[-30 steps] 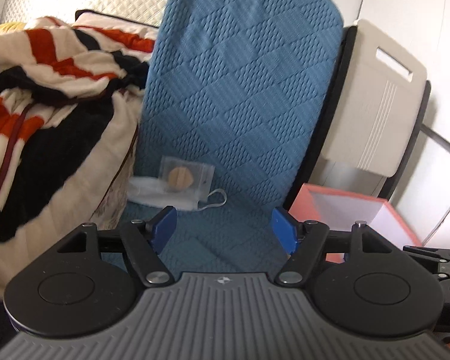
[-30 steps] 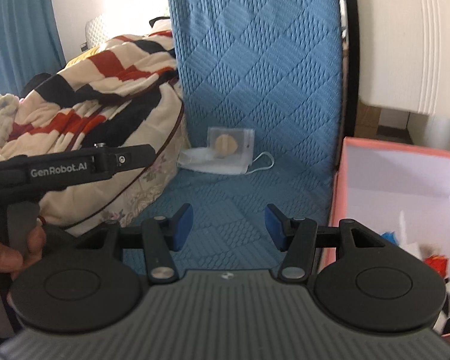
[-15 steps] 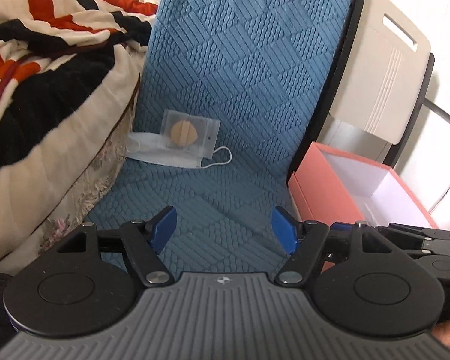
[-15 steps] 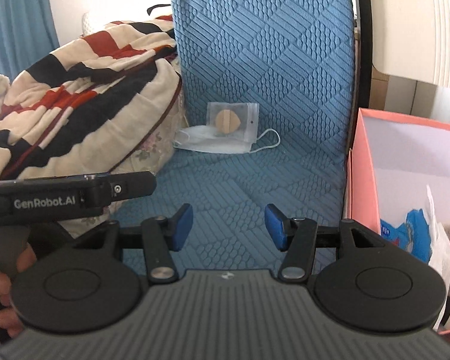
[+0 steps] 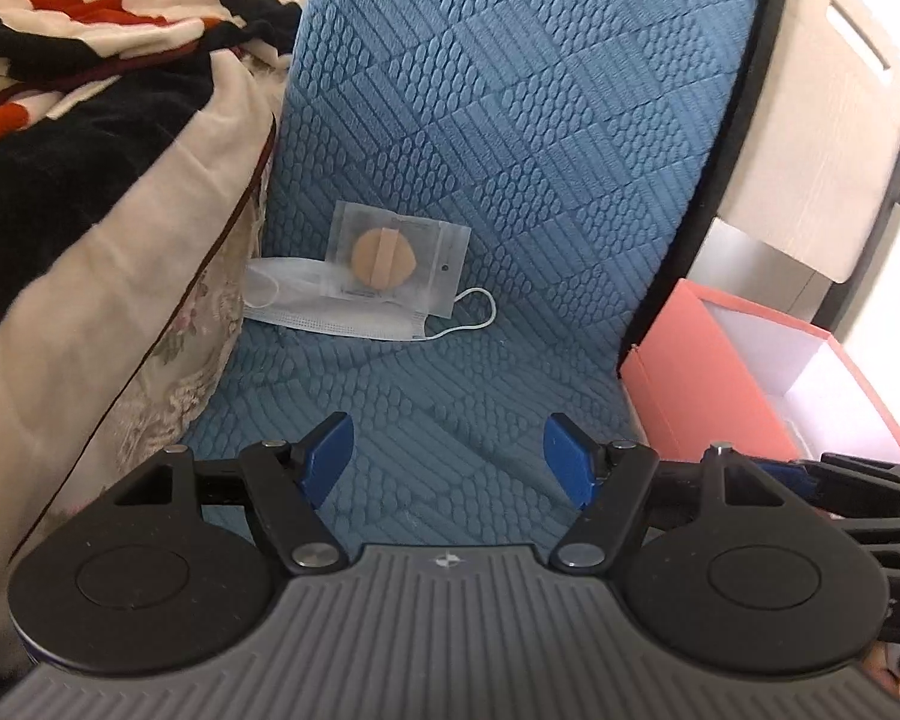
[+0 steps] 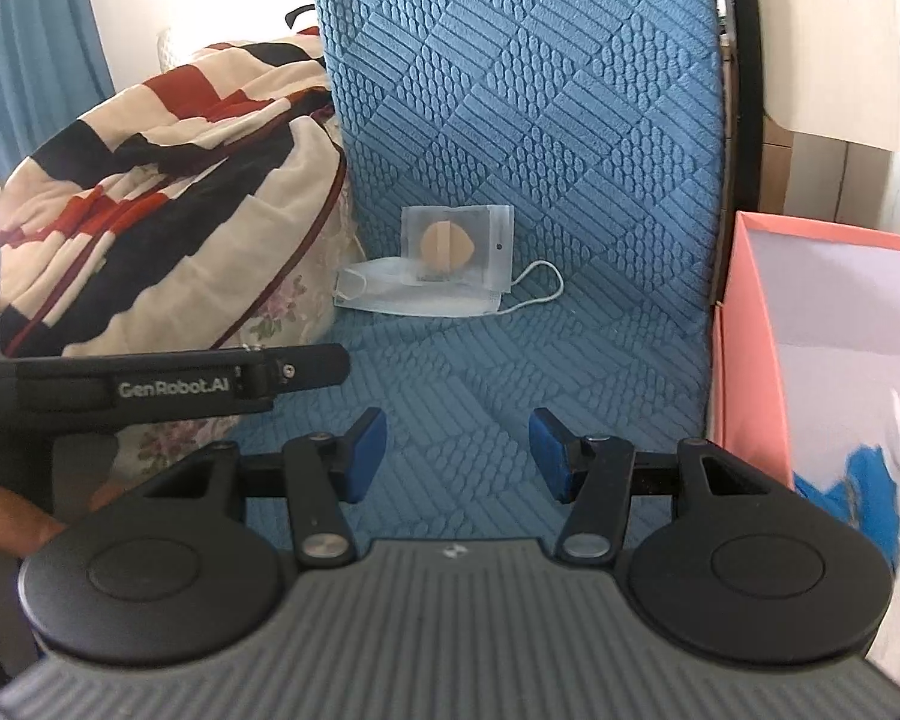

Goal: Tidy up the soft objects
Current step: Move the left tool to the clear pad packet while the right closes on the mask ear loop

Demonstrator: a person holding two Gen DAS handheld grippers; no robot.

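Blue rubber pads tip both pairs of tongs, and both stand apart with nothing between them. The left gripper (image 5: 447,456) is spread wide and touches nothing; only quilted blue mattress cover (image 5: 510,150) shows in its gap. The right gripper (image 6: 457,456) is parted a little less and is likewise empty, hovering over the same cover.

Ahead of both, well apart from the pads, lies a white face mask (image 5: 336,309), flat on the cover. Resting on top of it is a clear packet (image 5: 393,255) holding a round tan patch. Both sit just beside a bundled striped blanket (image 5: 90,138) on the left. To the right, a pink box (image 6: 750,360) stands open beside the mattress, with some blue and white items blurred inside.

The step in hand appears to be the approach to the packet and mask. To do it well, one gripper should probably come in low, take the packet by an edge, and avoid snagging the mask's ear loop. The other gripper should stay out of its path to the box.
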